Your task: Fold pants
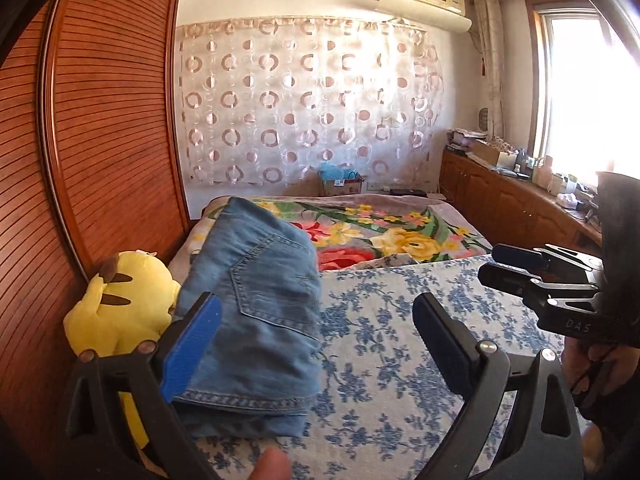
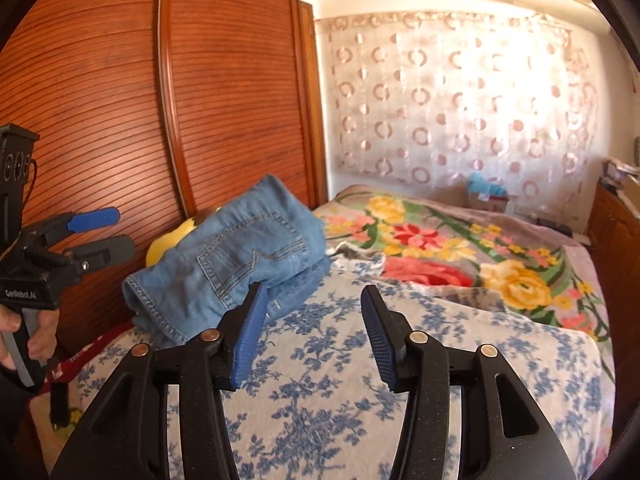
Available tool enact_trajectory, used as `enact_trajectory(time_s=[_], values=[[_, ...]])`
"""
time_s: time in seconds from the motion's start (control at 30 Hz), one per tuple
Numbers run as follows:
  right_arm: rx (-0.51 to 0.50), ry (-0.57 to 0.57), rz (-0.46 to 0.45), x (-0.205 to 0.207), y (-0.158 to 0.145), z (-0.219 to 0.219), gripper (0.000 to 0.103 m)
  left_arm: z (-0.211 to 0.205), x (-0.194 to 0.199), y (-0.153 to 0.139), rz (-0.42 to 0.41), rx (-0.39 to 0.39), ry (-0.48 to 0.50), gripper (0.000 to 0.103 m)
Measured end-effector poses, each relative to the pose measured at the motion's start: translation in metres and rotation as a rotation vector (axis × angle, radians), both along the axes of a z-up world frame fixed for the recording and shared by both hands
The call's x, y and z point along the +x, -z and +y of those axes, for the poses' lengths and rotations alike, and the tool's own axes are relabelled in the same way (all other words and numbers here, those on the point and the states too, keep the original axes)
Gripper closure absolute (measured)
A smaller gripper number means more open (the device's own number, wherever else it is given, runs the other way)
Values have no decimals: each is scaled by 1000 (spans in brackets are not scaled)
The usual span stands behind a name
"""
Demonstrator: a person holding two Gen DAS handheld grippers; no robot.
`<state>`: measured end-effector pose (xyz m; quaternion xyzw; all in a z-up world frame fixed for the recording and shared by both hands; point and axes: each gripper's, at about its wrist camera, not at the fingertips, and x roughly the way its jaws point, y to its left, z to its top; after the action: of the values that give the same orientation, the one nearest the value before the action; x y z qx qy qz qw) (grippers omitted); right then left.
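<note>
Blue jeans [image 1: 260, 280] lie folded in a bundle on the blue-flowered sheet [image 1: 400, 320], near the bed's left side, partly leaning on a yellow plush toy [image 1: 124, 304]. My left gripper [image 1: 316, 300] stands wide open just short of the bundle, with neither pad pressing on the denim. In the right wrist view the jeans [image 2: 240, 256] sit ahead and to the left, back pocket up. My right gripper [image 2: 314, 292] is open above the sheet, nothing between its fingers. Each gripper shows in the other's view: the right one [image 1: 504, 264] and the left one [image 2: 108, 232], both hand-held.
A brown slatted wardrobe [image 1: 112, 128] runs close along the bed's left side. A flowered blanket [image 1: 380, 228] covers the far half of the bed. A wooden cabinet [image 1: 520, 200] with clutter stands under the window at right. A circle-patterned curtain [image 1: 304, 100] hangs behind.
</note>
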<state>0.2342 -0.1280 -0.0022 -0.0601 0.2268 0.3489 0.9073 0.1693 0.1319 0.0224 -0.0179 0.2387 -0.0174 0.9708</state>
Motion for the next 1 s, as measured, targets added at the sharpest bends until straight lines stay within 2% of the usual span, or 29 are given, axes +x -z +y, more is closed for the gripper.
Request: enact_trajectory(time_s=[0.17, 0.4, 1.0], values=[[7, 58, -30, -23, -5, -24, 41, -22, -15, -1, -22, -14, 30, 6], [6, 143, -44, -49, -5, -55, 19, -52, -33, -5, -33, -5, 60, 6], [52, 292, -103, -121, -17, -111, 16, -97, -90, -11, -41, -16, 90, 6]])
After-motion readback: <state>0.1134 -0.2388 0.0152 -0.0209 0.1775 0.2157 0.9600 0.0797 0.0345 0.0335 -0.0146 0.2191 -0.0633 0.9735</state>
